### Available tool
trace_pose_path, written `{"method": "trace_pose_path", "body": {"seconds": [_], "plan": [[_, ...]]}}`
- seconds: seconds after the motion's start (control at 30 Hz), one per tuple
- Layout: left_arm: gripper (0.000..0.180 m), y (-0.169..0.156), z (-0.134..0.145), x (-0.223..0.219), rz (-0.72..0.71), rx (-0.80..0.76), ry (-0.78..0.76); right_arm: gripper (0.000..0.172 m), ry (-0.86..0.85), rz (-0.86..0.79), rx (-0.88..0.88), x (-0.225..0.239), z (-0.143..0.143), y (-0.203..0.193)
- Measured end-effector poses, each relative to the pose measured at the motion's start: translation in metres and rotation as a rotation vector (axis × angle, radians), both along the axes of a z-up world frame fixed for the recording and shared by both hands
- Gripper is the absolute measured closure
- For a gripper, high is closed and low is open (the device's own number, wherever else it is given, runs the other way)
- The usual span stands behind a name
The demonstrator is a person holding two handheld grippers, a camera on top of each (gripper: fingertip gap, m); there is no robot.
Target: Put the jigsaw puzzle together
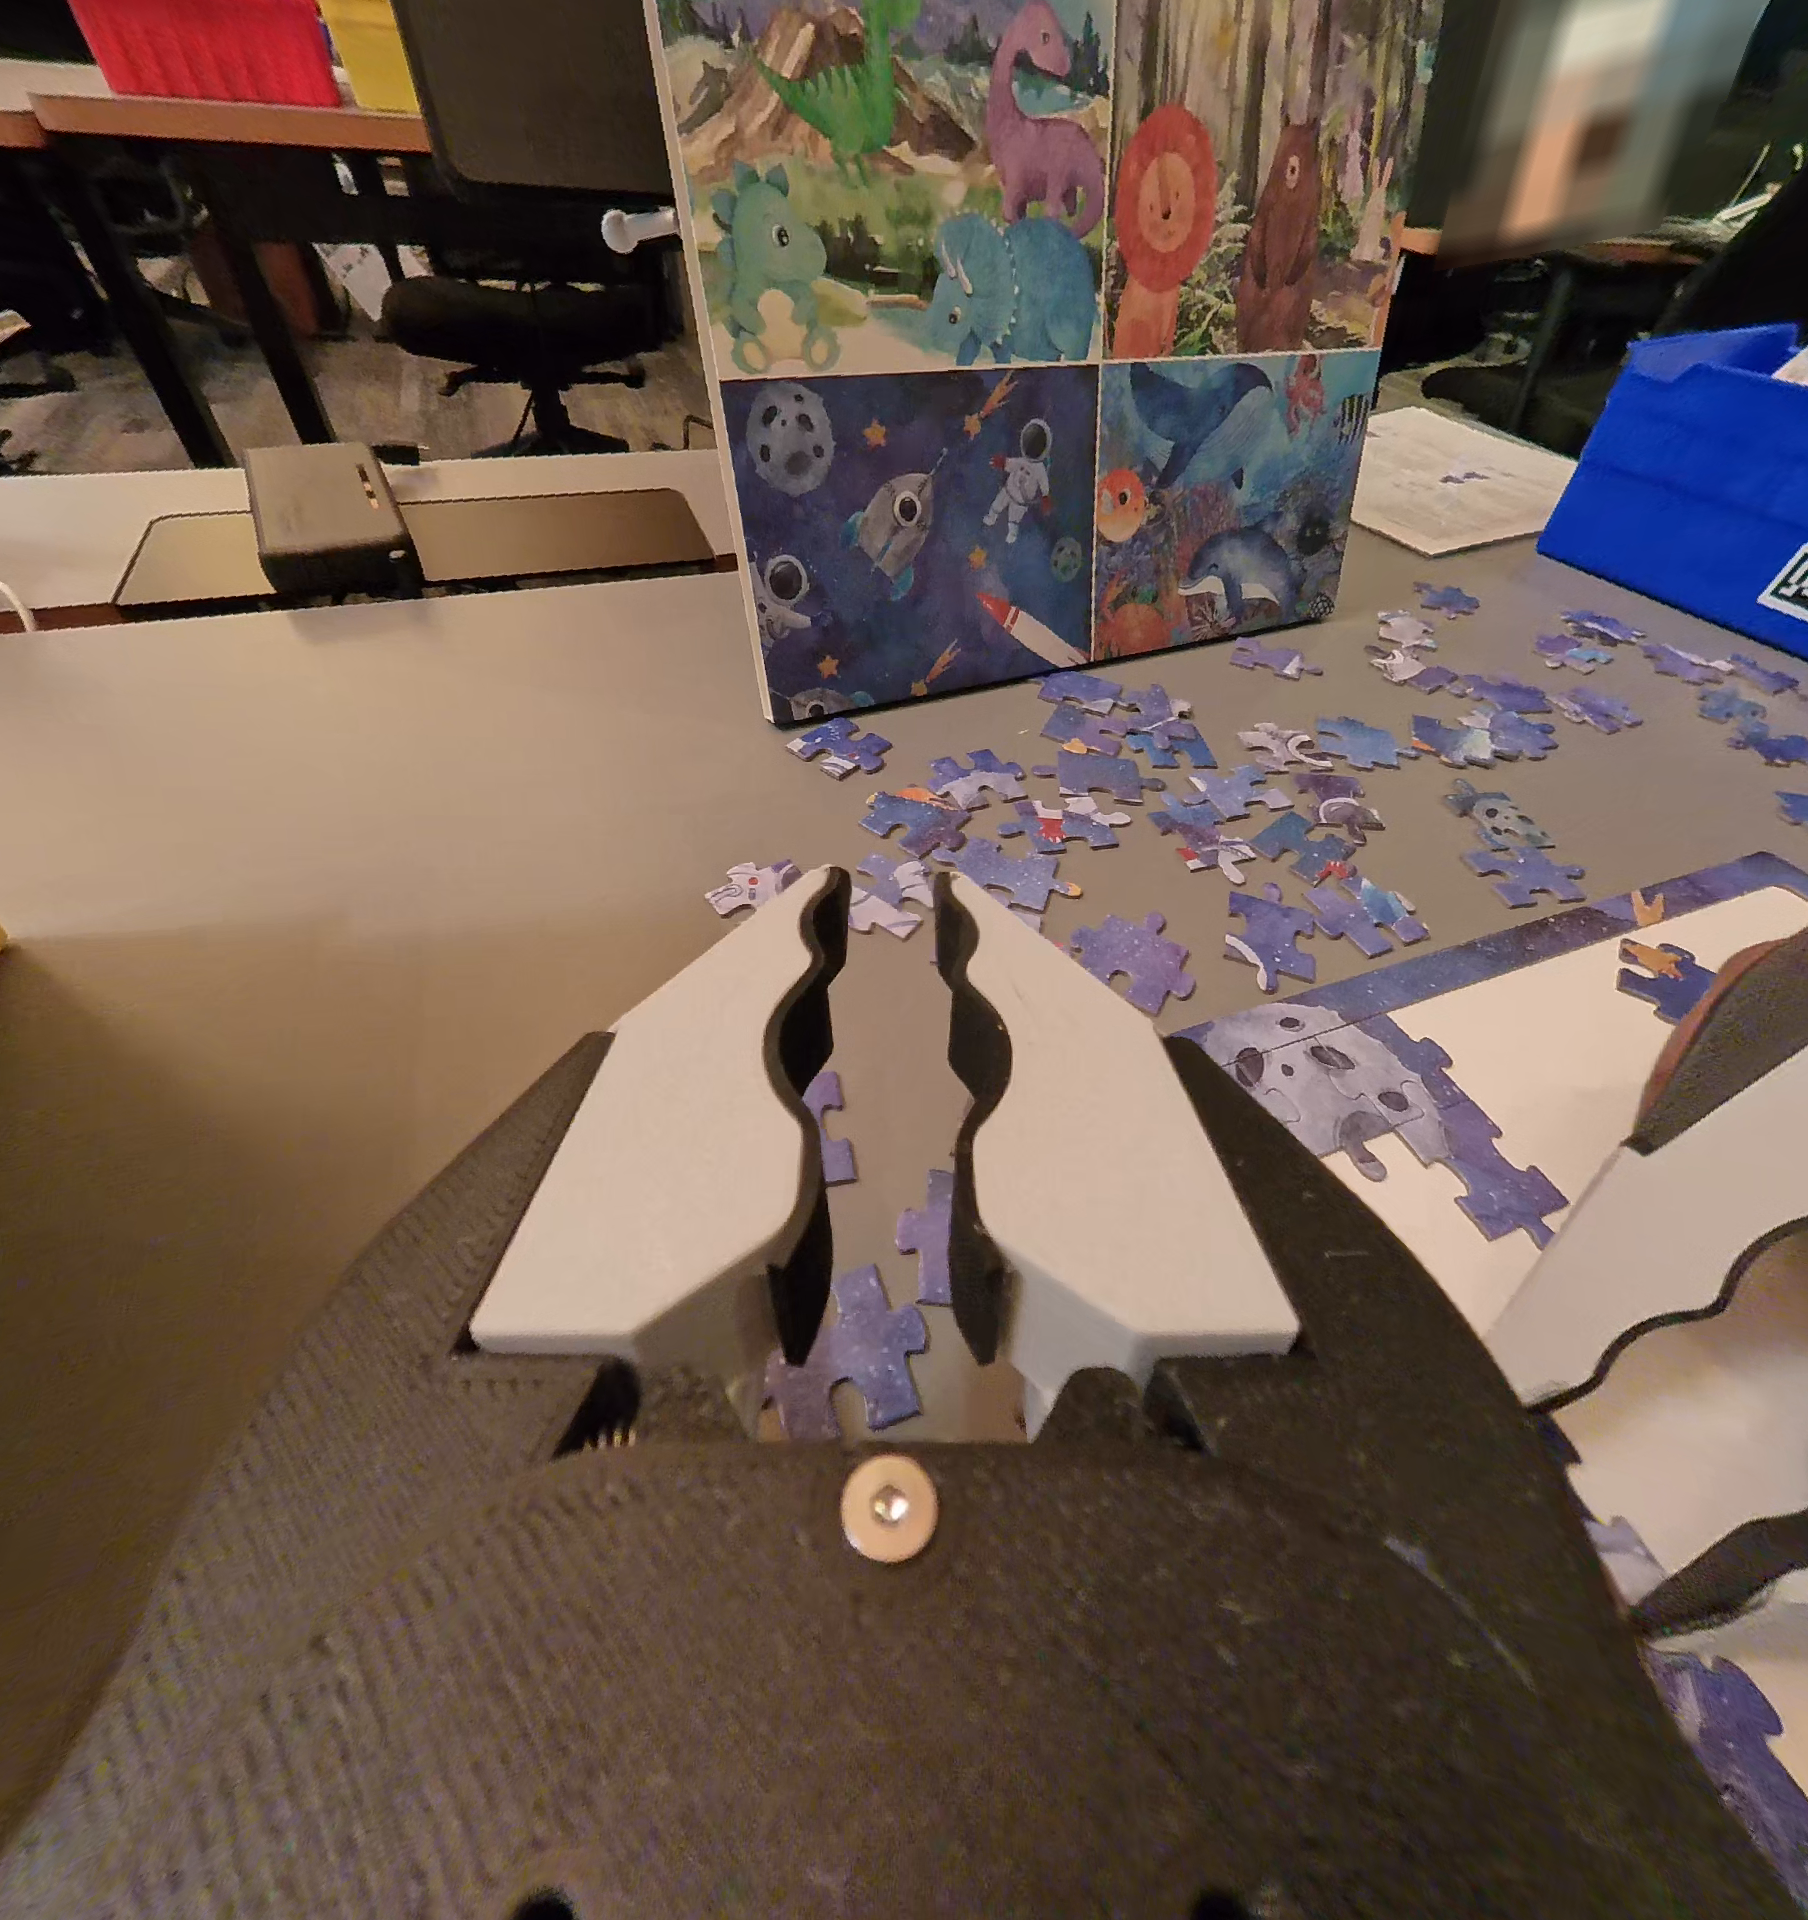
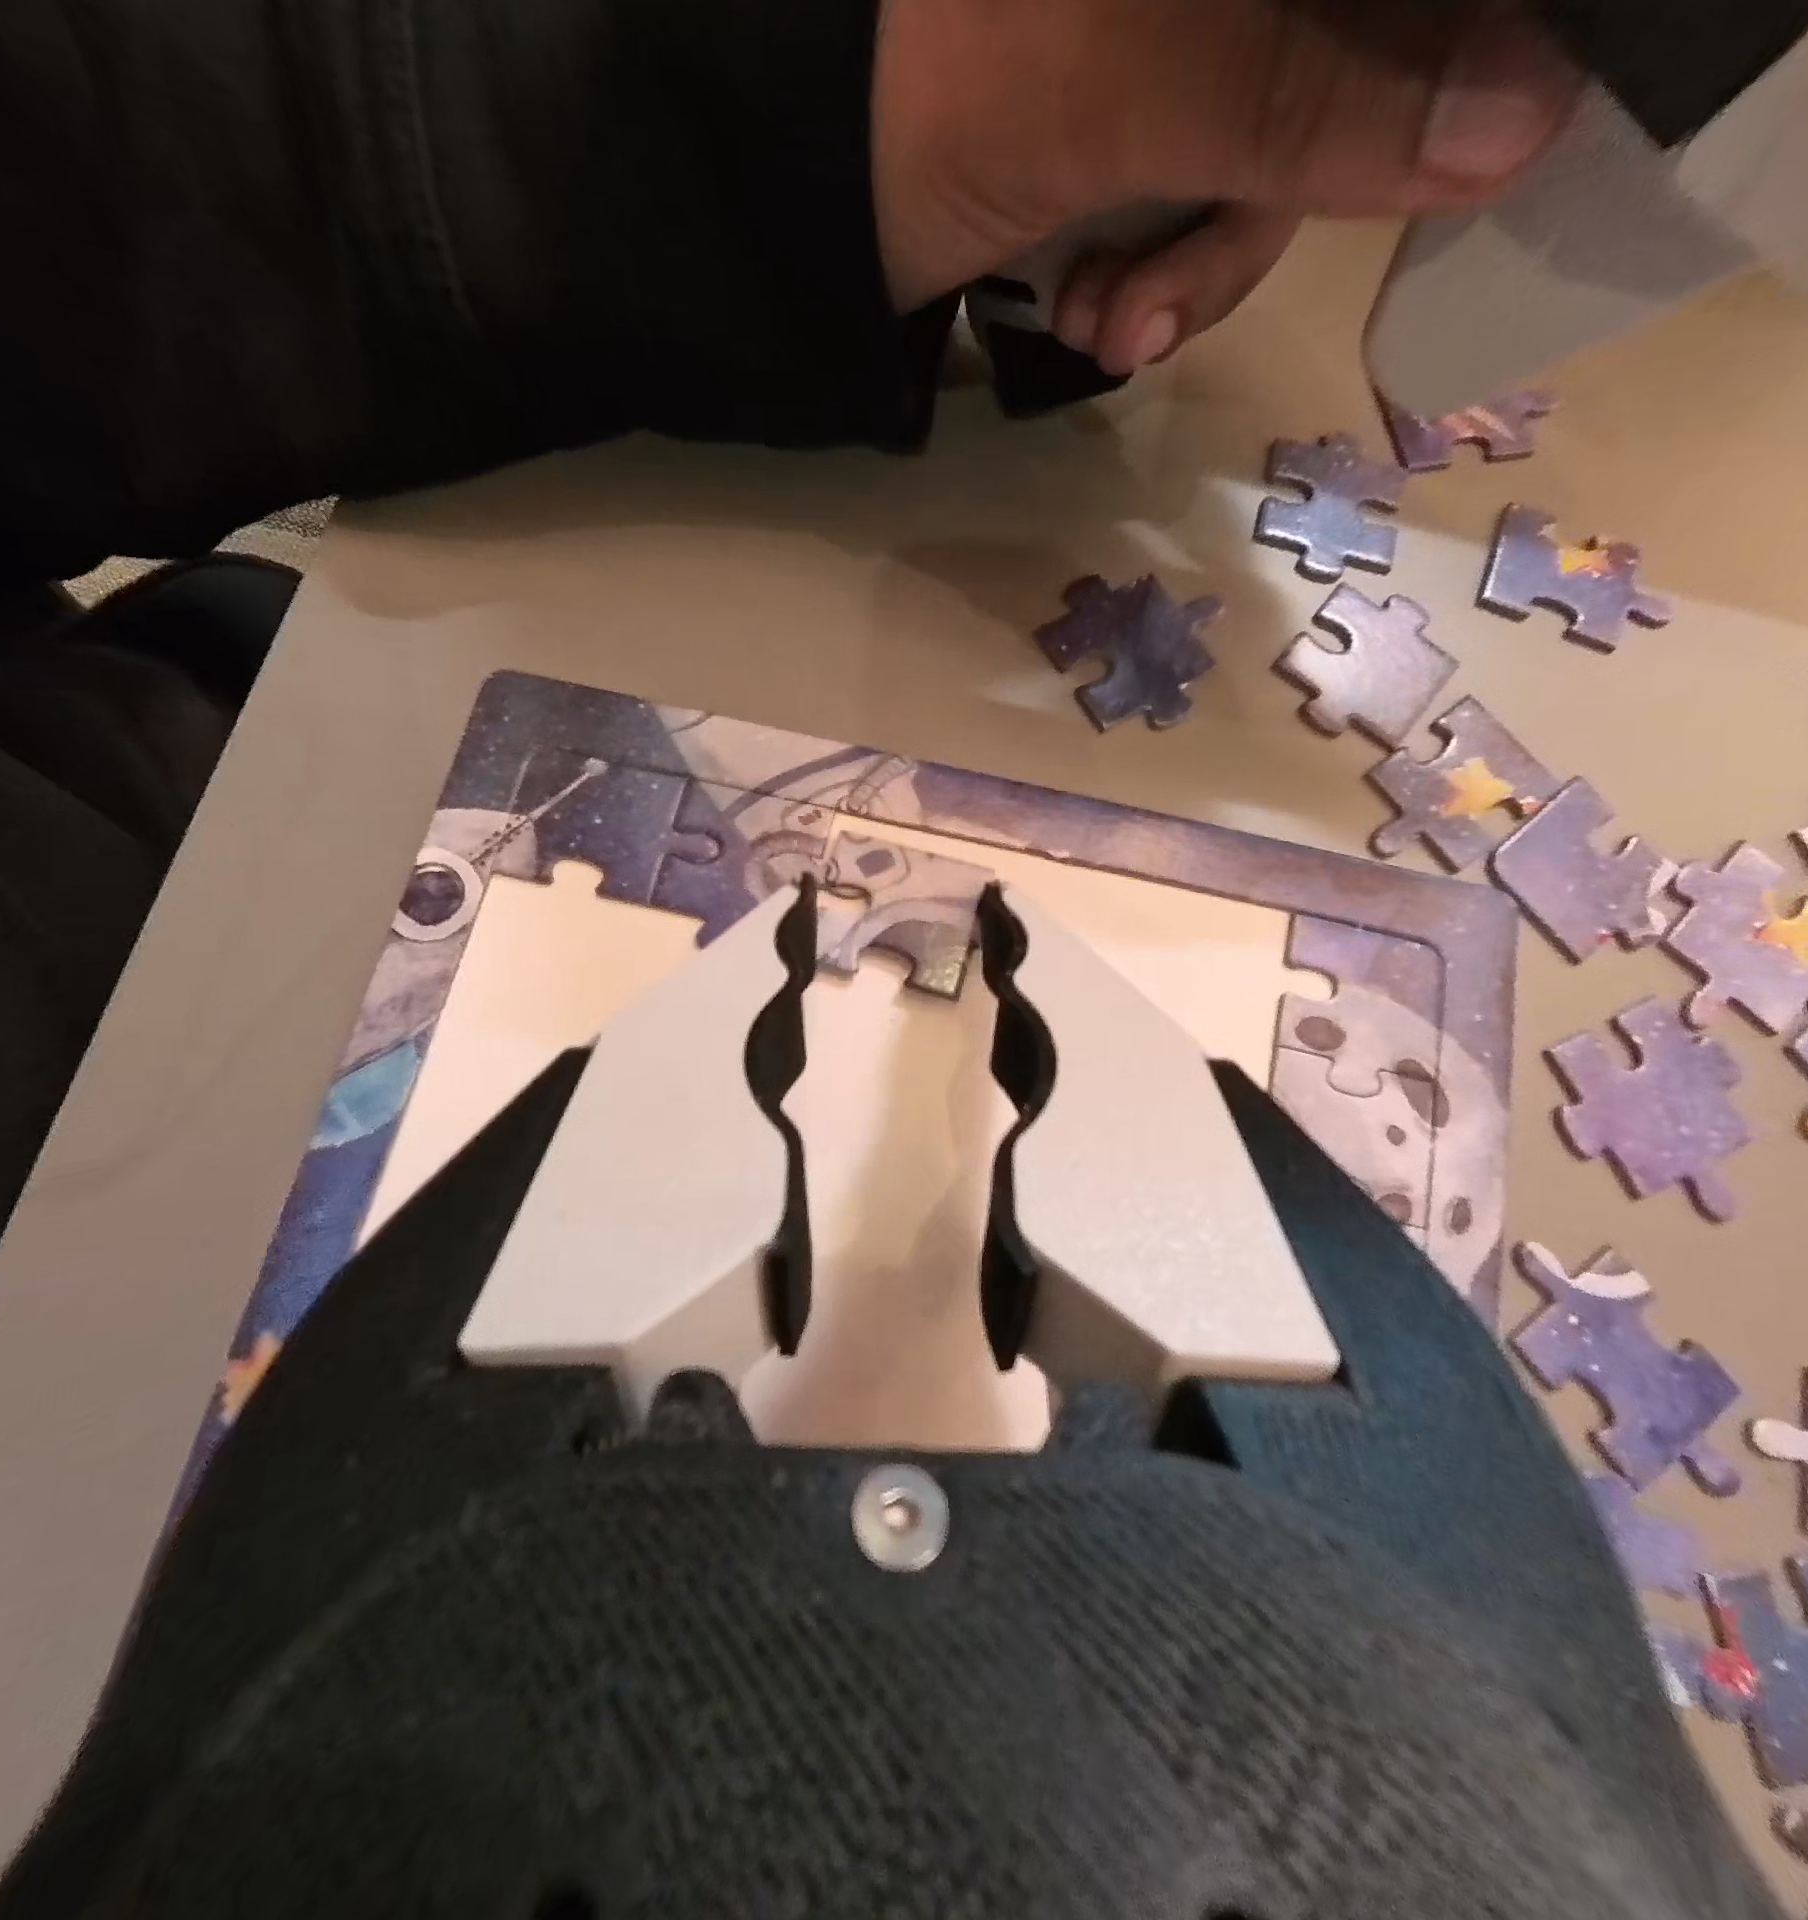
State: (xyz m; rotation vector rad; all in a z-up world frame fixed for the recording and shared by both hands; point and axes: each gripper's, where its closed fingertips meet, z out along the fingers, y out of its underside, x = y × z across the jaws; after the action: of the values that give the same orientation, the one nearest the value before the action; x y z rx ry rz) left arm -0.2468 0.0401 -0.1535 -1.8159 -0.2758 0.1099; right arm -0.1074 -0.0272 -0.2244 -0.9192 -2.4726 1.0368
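Only left wrist view shows picture box [image 1: 1035,343], right shows sleeve [image 2: 360,229]

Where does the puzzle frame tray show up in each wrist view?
Left wrist view: puzzle frame tray at right edge, partly behind the right gripper.
Right wrist view: the tray fills the centre, under the jaws.
Shared landmark: grey cratered moon section.

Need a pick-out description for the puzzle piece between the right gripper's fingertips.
Start at the puzzle tray with the white centre. Along its far border, beside the placed corner pieces, one pale grey-lilac piece lies between the right gripper fingertips. Unlike the loose dark-blue pieces on the table, it sits inside the tray.
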Motion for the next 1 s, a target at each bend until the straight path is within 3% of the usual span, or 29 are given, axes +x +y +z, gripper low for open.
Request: {"method": "trace_pose_path", "body": {"seconds": [1.0], "plan": [[0.166, 0.0, 0.0, 0.0, -0.001, -0.001, 0.0, 0.129, -0.055, 0.047, -0.097, 0.009, 0.004, -0.014]]}}
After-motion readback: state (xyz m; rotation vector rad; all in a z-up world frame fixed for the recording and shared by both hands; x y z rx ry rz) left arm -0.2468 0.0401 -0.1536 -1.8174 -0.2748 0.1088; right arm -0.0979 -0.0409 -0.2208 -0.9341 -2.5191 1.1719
